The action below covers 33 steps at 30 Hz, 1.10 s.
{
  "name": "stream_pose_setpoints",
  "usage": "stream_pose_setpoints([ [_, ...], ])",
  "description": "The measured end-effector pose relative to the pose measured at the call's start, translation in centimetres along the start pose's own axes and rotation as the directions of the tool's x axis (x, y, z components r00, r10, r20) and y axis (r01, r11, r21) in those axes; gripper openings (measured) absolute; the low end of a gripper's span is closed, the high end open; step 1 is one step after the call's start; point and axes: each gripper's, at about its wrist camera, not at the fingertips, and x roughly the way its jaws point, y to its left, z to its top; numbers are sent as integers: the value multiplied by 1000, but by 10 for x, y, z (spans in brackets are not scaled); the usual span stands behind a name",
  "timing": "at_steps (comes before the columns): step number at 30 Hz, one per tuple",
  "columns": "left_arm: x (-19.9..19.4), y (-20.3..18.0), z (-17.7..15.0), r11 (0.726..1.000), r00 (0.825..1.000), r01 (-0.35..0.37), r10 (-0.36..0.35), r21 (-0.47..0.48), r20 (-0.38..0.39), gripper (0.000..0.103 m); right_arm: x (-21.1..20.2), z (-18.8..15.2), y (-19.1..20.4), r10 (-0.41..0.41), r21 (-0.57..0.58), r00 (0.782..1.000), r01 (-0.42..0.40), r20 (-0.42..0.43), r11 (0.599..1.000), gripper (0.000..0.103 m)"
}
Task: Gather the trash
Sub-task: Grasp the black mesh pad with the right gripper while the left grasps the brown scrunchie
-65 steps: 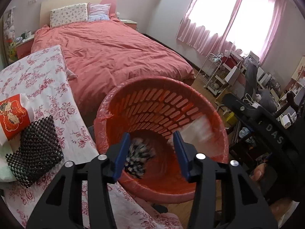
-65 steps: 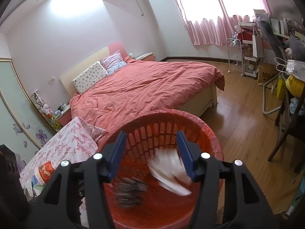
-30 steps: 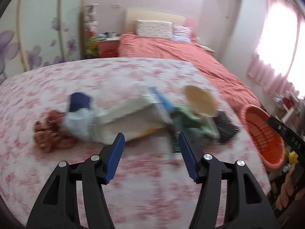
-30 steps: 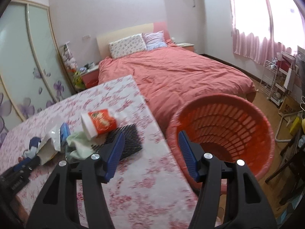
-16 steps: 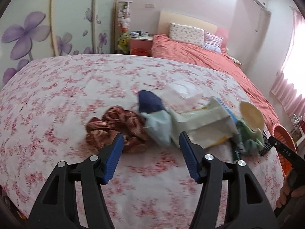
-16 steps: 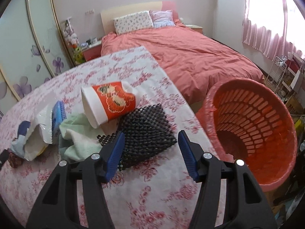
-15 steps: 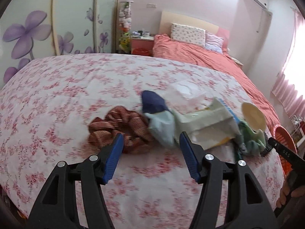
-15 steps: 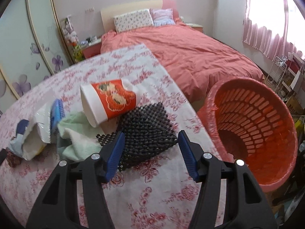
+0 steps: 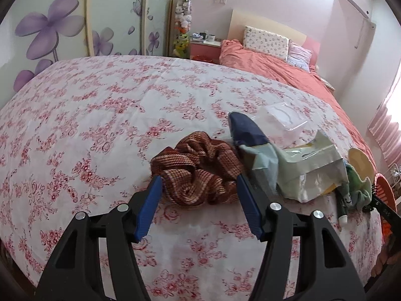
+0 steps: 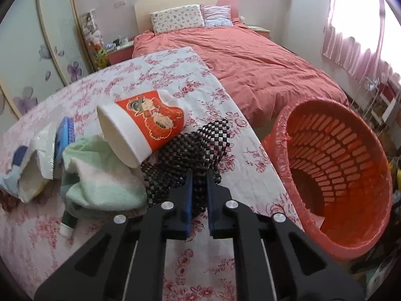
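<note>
Half a second back the right gripper (image 10: 199, 188) was spread; now it's pinched on the black mesh mat (image 10: 185, 155) beside the orange basket (image 10: 335, 173), while the left gripper (image 9: 198, 188) gapes around the brown scrunchie (image 9: 195, 170)

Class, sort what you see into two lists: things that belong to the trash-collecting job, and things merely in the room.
Part of the job:
black mesh mat, pinched by the right gripper
paper cup
torn packet
orange basket
left gripper

Just there:
pillow
red bedspread
pink curtains
</note>
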Motion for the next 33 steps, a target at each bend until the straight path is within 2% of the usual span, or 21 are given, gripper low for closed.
stream_pose_setpoints([
  [11, 9, 7, 3, 1000, 1000, -5, 4, -2, -14, 61, -48, -5, -17, 25, 26, 994, -28, 103, 999, 9],
  [18, 21, 8, 8, 1000, 999, -10, 10, -12, -38, 61, -54, -7, -19, 30, 21, 994, -33, 108, 999, 9],
  [24, 22, 25, 14, 994, 998, 29, -35, -108, -53, 61, -57, -9, -17, 33, 12, 993, -35, 113, 999, 9],
  [27, 29, 20, 14, 997, 997, 15, -21, -74, -80, 61, -58, -9, -16, 35, 10, 993, -36, 115, 999, 9],
  [30, 33, 17, 9, 999, 997, 3, -8, -53, -82, 53, -59, -10, -16, 35, 7, 993, -37, 115, 999, 9],
  [33, 31, 15, 5, 1000, 997, -4, 2, -27, -72, 41, -61, -11, -14, 36, 4, 993, -36, 114, 999, 9],
])
